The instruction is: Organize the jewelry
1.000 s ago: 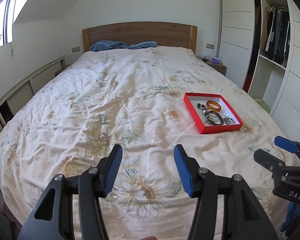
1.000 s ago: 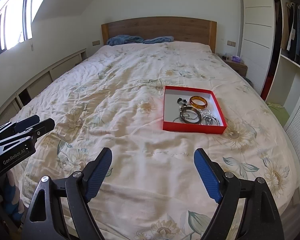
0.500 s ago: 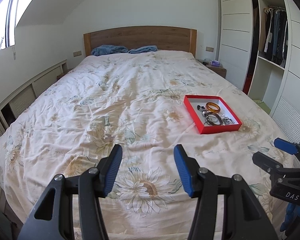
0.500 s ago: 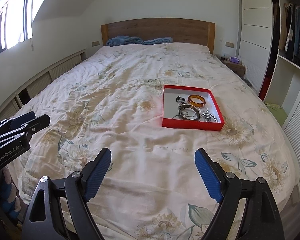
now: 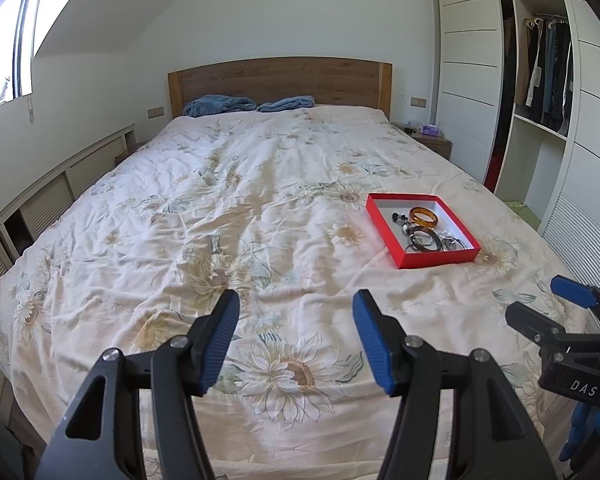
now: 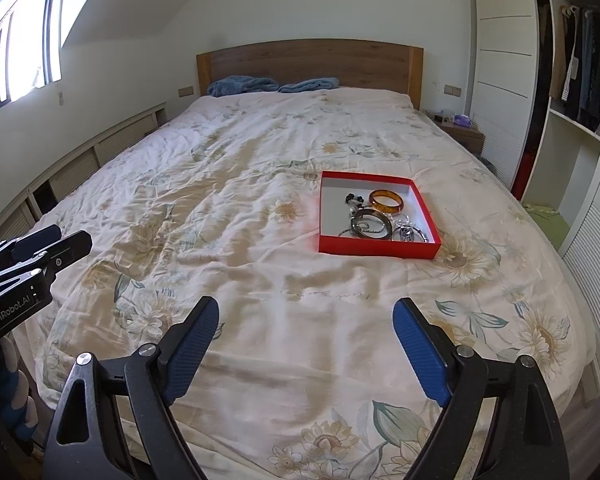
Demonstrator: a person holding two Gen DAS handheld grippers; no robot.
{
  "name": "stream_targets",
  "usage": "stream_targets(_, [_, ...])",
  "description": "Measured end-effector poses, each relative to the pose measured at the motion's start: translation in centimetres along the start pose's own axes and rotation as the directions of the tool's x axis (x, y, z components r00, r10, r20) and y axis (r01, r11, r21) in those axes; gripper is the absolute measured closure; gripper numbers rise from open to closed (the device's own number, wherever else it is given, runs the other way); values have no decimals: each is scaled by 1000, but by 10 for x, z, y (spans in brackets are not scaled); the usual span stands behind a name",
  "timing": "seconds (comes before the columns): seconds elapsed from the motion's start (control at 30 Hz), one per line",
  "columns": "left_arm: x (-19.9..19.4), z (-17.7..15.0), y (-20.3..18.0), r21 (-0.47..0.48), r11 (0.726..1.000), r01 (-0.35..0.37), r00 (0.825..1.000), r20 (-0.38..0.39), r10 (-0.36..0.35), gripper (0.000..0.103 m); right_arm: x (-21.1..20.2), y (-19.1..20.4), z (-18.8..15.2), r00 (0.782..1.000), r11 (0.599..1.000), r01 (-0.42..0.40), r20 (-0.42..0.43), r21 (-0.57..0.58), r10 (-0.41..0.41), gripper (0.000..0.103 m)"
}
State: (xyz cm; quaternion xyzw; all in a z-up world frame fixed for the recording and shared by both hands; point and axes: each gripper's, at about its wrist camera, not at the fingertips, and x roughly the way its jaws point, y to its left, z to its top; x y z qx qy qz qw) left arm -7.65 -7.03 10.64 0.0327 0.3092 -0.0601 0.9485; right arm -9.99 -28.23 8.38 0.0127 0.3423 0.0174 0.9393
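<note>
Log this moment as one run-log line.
left gripper: opening, empty | right gripper: opening, empty | shallow red cardboard tray: on floral bedspread, holds amber bangle, untouched

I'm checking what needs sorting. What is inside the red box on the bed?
Inside the red box: an amber bangle, a dark metal bangle, small black beads and tangled silver pieces. Anything beneath that tangle is covered.

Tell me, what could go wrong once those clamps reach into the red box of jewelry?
The bangles and chains lie tangled in one corner of the red box, so lifting one piece may drag others out. The box sits on a soft, wrinkled bedspread and might tip or slide when pushed. Small shiny pieces could slip from the open right gripper or left gripper, both empty, and get lost in the folds.
</note>
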Motion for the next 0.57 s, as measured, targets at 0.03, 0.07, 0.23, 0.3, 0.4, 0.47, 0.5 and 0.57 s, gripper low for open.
stream_targets(0.03, [0, 0, 0, 0, 1000, 0, 1000, -1, 0, 46, -1, 0, 0, 1000, 1000, 3, 2, 0, -3, 14])
stream_targets(0.07, [0, 0, 0, -1, 1000, 0, 1000, -1, 0, 46, -1, 0, 0, 1000, 1000, 4, 3, 0, -4, 13])
stream_targets(0.23, [-2, 0, 0, -3, 1000, 0, 1000, -3, 0, 46, -3, 1, 0, 1000, 1000, 11, 9, 0, -11, 8])
stream_targets(0.3, [-2, -1, -1, -3, 1000, 1, 1000, -6, -1, 46, -4, 0, 0, 1000, 1000, 16, 14, 3, -16, 5])
stream_targets(0.4, [-5, -2, -1, -3, 1000, 2, 1000, -5, -2, 46, -4, 0, 1, 1000, 1000, 23, 19, 6, -23, 3])
stream_targets(0.47, [-5, -2, -1, -3, 1000, 3, 1000, -7, -3, 46, -6, 0, -1, 999, 1000, 27, 18, 7, -27, 2])
stream_targets(0.5, [-5, -2, -1, -2, 1000, 4, 1000, -8, -4, 46, -5, 0, 0, 999, 1000, 27, 18, 7, -27, 2])
stream_targets(0.57, [-7, -3, -1, -3, 1000, 3, 1000, -6, -3, 46, -5, 0, -1, 999, 1000, 30, 19, 7, -30, 1])
